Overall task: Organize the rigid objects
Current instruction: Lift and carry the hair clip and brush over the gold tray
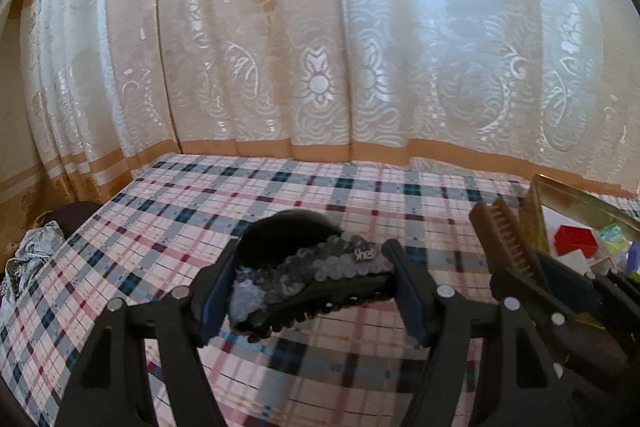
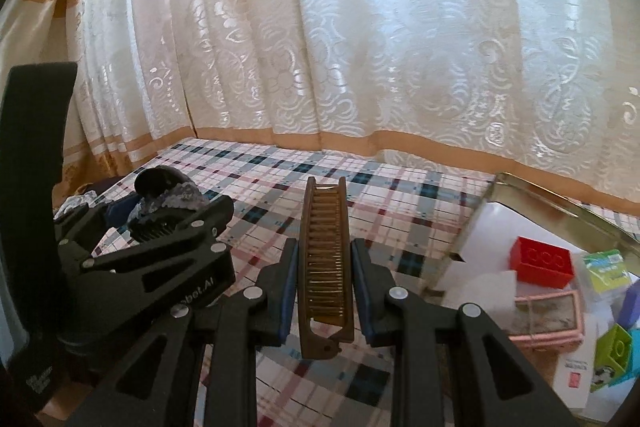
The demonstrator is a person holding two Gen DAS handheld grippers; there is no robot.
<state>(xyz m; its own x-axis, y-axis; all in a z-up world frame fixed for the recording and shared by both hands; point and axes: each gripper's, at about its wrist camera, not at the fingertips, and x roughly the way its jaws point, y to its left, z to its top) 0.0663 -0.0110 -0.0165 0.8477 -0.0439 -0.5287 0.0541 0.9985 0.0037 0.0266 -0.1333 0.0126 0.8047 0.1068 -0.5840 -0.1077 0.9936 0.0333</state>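
backlit curtain (image 1: 320, 27), fisheye-warped edges

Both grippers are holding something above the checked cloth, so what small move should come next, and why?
Probably carry the right gripper rightward toward the open box. It is shut on the brown comb, held above the checked cloth, and the box already holds a red block. The left gripper holds the sequined hair clip and could follow.

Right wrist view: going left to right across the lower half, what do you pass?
Left hand-held gripper holding the sequined hair clip → right hand-held gripper clamping the brown comb → red block → green box, both in the tray.
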